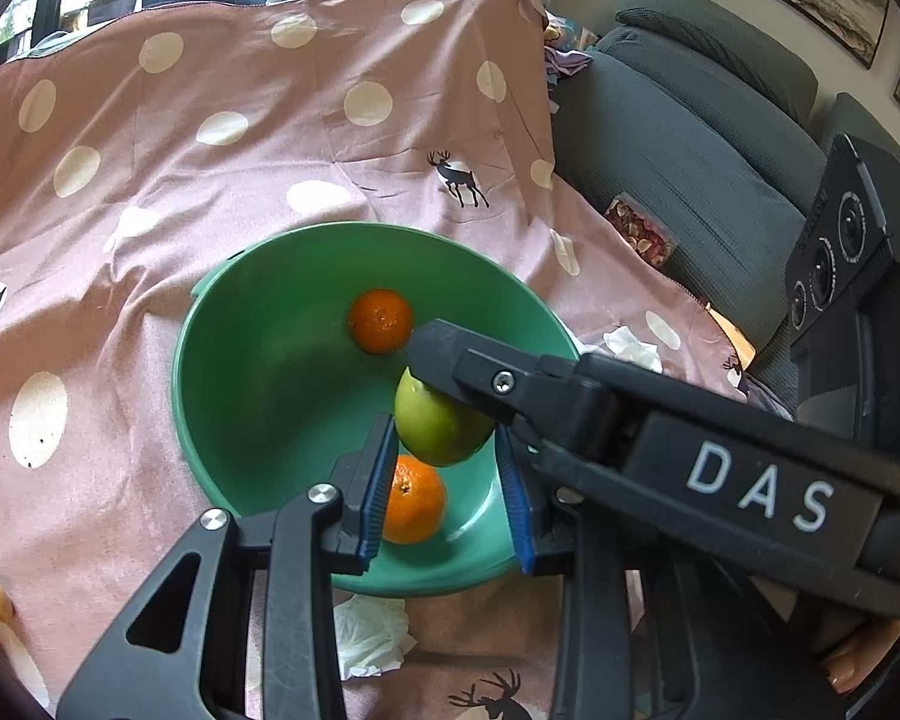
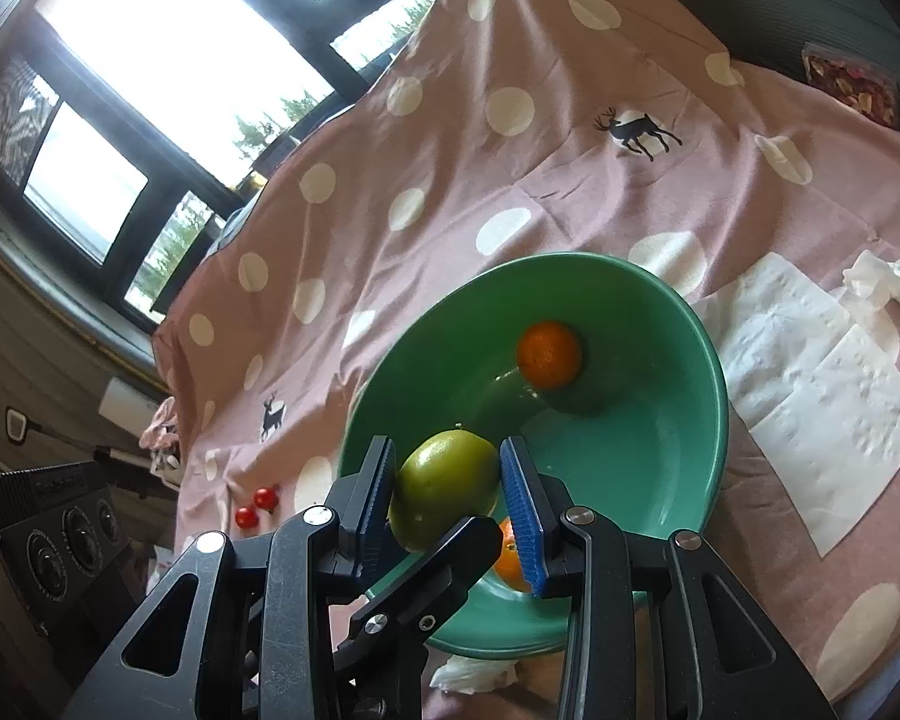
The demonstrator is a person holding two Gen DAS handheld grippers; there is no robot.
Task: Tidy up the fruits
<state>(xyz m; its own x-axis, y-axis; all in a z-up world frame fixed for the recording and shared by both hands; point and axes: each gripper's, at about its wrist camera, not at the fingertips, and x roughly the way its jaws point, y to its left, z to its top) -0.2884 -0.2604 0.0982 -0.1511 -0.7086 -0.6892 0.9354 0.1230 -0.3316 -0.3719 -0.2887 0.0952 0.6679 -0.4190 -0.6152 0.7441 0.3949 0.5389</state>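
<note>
A green bowl (image 1: 177, 372) (image 2: 720, 396) sits on a pink dotted cloth with two oranges inside, one at the far side (image 1: 380, 321) (image 2: 549, 354) and one at the near side (image 1: 417, 501) (image 2: 510, 552). A green round fruit (image 1: 444, 426) (image 2: 444, 492) hangs over the bowl's near part. My left gripper (image 1: 447, 438) has its blue pads pressed on the fruit's two sides. My right gripper (image 2: 447, 462) is shut on the same fruit, crosswise to the left one. In the left wrist view, one right finger (image 1: 444, 342) lies over the fruit's far side.
Two cherry tomatoes (image 2: 257, 507) lie on the cloth left of the bowl. A flat paper napkin (image 2: 810, 384) and crumpled tissue (image 1: 369, 636) lie close to the bowl. A grey sofa (image 1: 690, 138) with a snack packet (image 1: 639, 231) borders the cloth.
</note>
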